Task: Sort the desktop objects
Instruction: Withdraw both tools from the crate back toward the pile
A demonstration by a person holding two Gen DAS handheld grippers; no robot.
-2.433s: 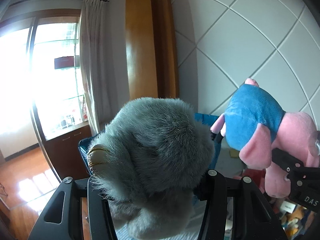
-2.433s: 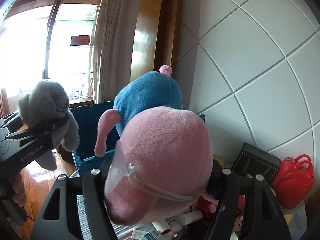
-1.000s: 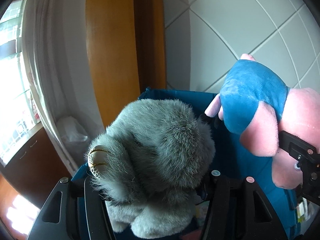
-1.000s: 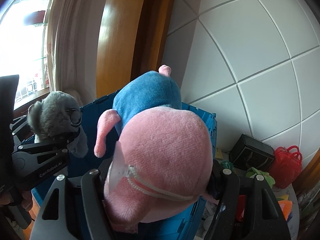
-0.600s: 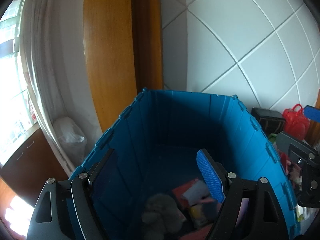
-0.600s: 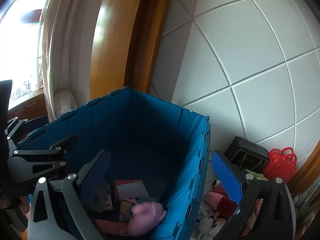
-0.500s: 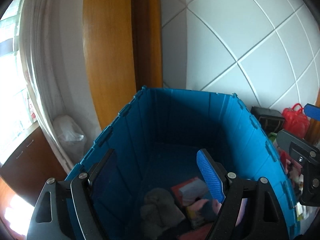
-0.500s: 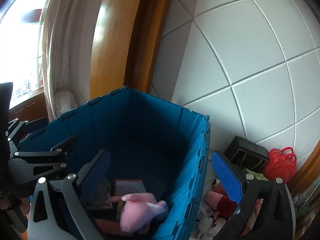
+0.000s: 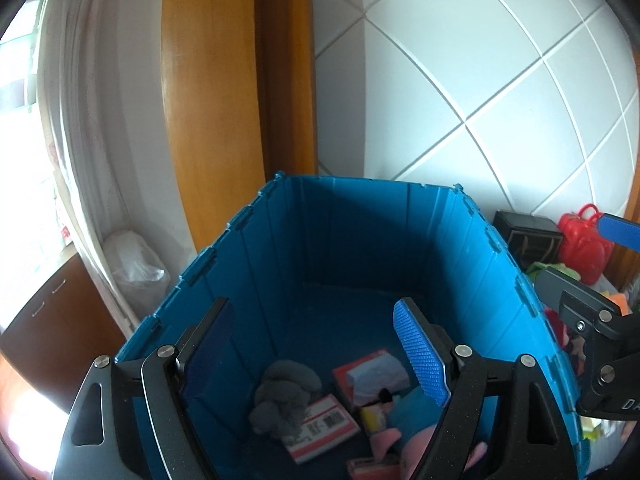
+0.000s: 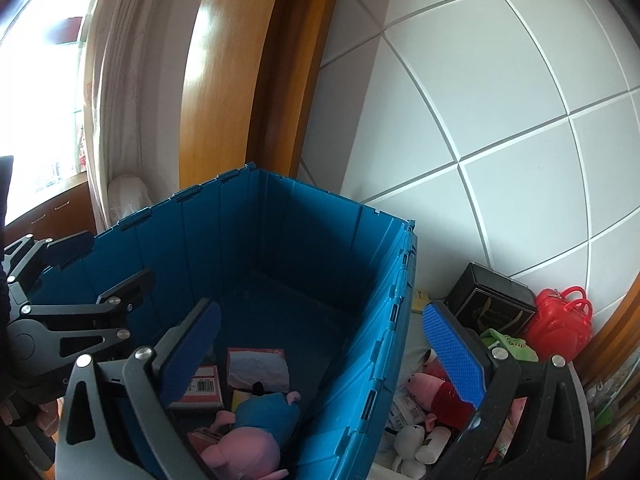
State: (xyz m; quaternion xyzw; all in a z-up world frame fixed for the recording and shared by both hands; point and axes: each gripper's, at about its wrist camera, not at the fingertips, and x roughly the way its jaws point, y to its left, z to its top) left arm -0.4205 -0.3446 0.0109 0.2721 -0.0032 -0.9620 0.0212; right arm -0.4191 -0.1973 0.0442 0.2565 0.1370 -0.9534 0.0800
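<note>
Now both tools, left (image 9: 316, 356) and right (image 10: 320, 354), released and bare above the blue bin (image 10: 360, 344), soft light pig plush (image 10: 248, 436) and grey plush (image 9: 284, 398) inside: best pinched mid-body, likely squashy, unbreakable.

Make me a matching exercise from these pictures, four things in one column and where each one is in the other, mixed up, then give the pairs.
Things:
1. grey plush
2. pink pig
3. red bag
4. black box

Places:
A. outside the crate, against the tiled wall, right of the black box
B. on the crate floor, wearing blue
C. outside the crate, between it and the red bag
D. on the crate floor, partly on a labelled packet

Pairs: 1-D, 2-B, 3-A, 4-C
</note>
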